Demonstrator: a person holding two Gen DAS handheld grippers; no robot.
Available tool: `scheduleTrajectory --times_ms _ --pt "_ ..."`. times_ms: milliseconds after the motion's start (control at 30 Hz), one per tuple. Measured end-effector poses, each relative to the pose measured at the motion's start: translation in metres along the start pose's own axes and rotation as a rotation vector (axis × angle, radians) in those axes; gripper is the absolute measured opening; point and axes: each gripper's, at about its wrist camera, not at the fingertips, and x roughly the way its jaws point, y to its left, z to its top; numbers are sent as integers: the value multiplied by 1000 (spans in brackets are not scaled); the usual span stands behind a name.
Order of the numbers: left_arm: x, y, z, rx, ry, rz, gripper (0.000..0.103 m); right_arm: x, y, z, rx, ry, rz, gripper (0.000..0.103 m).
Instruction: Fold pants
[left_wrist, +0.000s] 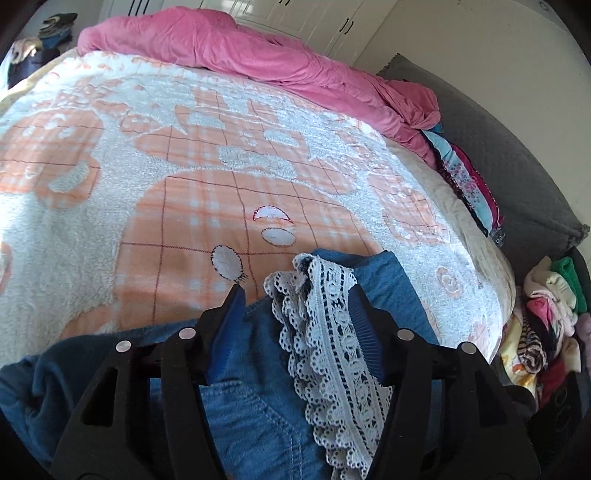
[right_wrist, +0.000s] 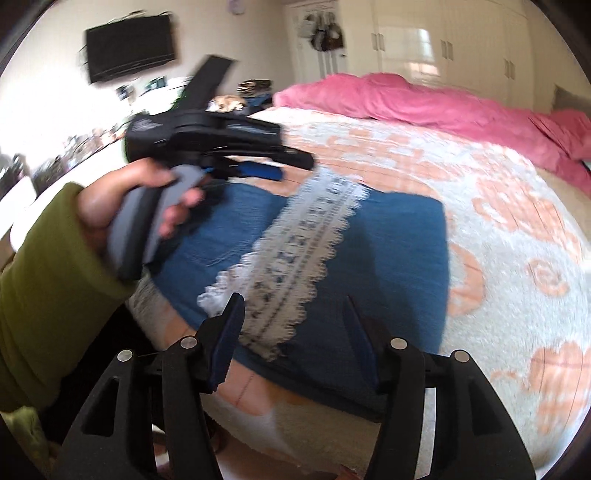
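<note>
A: What are the pants (right_wrist: 388, 236) like?
B: Blue denim, folded into a block on the fleecy peach-and-white blanket (right_wrist: 517, 206), with a scalloped white lace strip (right_wrist: 295, 236) across them.
A: And the left hand-held gripper (left_wrist: 295, 291)?
B: Jaws apart, astride the lace and denim.
A: The right hand-held gripper (right_wrist: 293, 302)?
B: Apart too, above the near edge. Only its blurred view shows the person's left hand (right_wrist: 122, 199).

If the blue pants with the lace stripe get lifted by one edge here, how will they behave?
The blue pants would probably sag and drape, since they lie flat and soft on the blanket. The lace stripe is openwork with a scalloped, ruffling edge, so it might snag on a finger of the left hand-held gripper. They look light, and are unlikely to slide on the fuzzy blanket.
</note>
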Motion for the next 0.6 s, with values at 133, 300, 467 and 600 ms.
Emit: scheduleTrajectory --times_ms 133,300,467,600 --pt "-11 -8 -13 21 -10 36 56 2 -20 5 94 -1 -26 54" --pt "-19 -14 -31 21 -1 42 59 0 -34 0 168 12 -7 62" --pt "-23 -23 -49 42 18 68 60 1 -34 0 170 24 -15 62" --pt "-24 -29 -63 57 41 88 61 10 -39 -6 202 81 -14 62"
